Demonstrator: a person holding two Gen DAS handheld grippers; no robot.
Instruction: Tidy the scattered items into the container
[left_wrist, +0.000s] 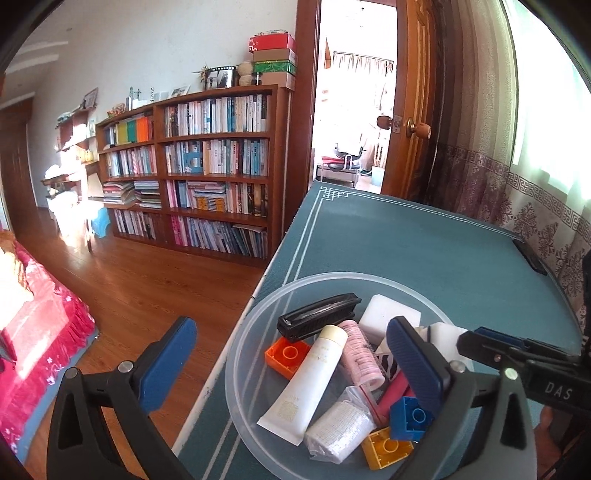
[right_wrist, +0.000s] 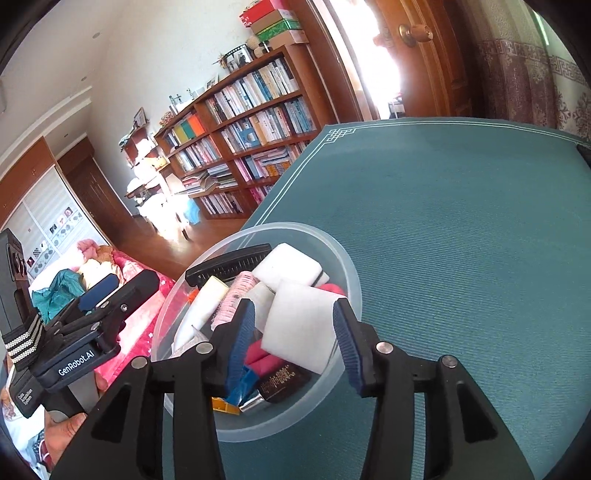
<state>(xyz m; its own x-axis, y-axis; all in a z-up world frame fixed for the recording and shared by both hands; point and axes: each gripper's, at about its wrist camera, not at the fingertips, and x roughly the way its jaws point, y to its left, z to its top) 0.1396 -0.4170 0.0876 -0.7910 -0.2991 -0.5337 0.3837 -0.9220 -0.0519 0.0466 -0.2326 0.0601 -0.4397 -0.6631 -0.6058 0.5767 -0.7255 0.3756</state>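
Translucent plastic, the container sits at the near-left corner of the teal bench, already heaped with the items: a black comb, a white tube, white sponges and toy bricks. Your left gripper and right gripper both hang over it with fingers spread, holding nothing. No bench clutter shows, so the tidying looks nearly finished; next, lift both clear and check the far edge.
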